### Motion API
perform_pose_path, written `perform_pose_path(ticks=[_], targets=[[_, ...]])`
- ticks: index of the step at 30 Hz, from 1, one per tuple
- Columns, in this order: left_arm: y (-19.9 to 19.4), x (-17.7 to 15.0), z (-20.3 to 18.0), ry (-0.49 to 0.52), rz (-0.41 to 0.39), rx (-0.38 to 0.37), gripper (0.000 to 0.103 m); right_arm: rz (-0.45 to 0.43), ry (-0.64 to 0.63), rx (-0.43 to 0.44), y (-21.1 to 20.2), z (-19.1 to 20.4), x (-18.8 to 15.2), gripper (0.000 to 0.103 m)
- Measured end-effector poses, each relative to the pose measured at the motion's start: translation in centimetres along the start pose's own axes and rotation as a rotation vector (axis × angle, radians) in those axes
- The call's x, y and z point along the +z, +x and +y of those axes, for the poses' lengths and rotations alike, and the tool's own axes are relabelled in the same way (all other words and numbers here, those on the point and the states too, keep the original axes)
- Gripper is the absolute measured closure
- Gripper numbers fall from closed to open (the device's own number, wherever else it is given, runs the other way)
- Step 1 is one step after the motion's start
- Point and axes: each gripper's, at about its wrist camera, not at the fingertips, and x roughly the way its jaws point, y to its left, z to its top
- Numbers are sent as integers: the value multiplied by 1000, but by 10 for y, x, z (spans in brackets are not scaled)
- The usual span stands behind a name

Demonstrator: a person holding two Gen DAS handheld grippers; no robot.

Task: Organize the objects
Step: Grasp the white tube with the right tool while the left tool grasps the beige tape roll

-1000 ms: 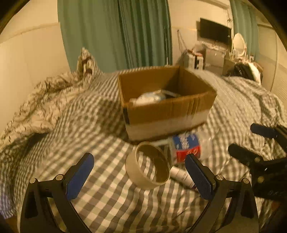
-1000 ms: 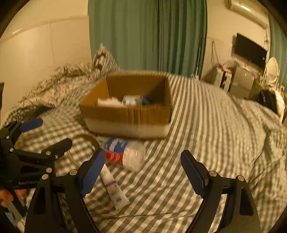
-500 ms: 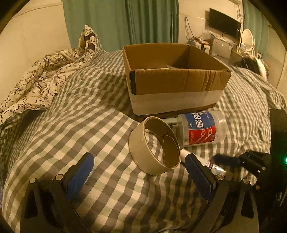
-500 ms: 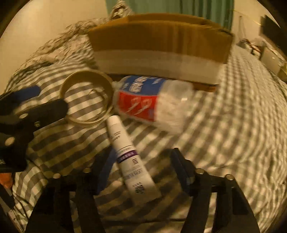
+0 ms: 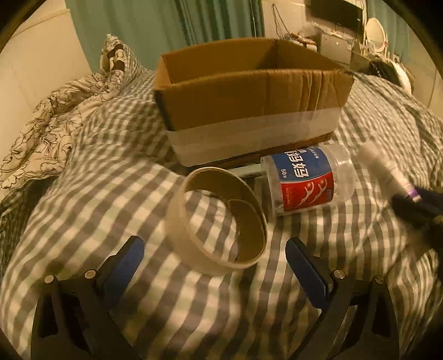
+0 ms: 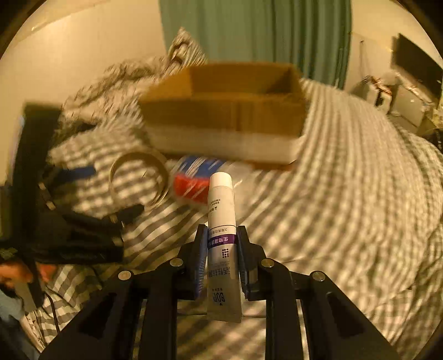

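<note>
My right gripper is shut on a white tube with a purple band, held cap forward above the bed; the tube also shows blurred in the left wrist view. My left gripper is open, its pads either side of a tape roll that lies on the checked bedspread. A clear jar with a red and blue label lies on its side behind the roll. An open cardboard box stands just beyond both; the right wrist view shows the box too.
A crumpled floral duvet lies at the left. Green curtains hang behind the bed. A TV and cluttered furniture stand at the far right. The left gripper's body shows at the left of the right wrist view.
My right gripper has closed on the white tube and lifted it off the bed. My left gripper has moved forward and lower, up to the tape roll.
</note>
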Motion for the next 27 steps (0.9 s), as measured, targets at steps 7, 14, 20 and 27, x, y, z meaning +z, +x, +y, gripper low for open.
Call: perform_pose_path(ticks=[7,14,20,27], targets=[[28,10,-20,68,-9,72,0,-19,59,-22,-10,-24,-3,83],[18,6,-19,69,-44,51,18,-25,82,-16,-13,-28,-4,83],[1,4,-10,37,-61,17,40,-49,77,-21,-28,-23,-5,83],[-19,5,5,-19,-84,-53,72,-82,78,-35,-51,-20,-5,83]])
